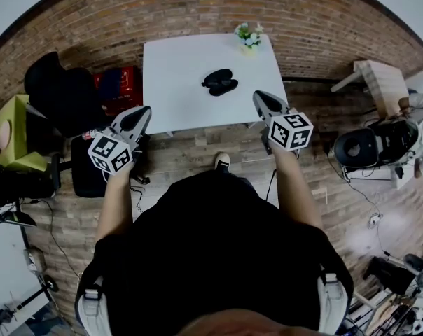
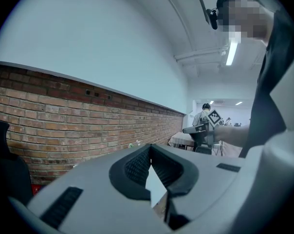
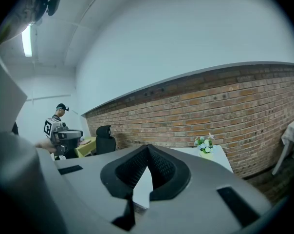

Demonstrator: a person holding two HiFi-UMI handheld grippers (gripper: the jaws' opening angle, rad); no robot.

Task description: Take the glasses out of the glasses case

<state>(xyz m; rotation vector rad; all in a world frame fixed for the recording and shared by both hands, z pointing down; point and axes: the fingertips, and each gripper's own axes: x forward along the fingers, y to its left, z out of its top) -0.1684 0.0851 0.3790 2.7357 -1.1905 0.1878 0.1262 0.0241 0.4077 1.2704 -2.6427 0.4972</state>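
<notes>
Fingers pressed together and holding nothing on both my tools: the left gripper (image 1: 141, 113) hangs at the near left corner of the white table (image 1: 176, 103), the right gripper (image 1: 260, 96) at its near right corner. On the table's middle lies the black glasses case (image 1: 219, 82), well apart from both grippers. 1 small flower pot (image 1: 249, 39) stands at the table's far right corner.

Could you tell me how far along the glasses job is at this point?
Nothing looks done yet: the glasses case lies untouched on the white table. In hand: nothing; the left gripper and right gripper are both shut, empty and clear of the case. Left: reach the case and take the glasses out.
</notes>
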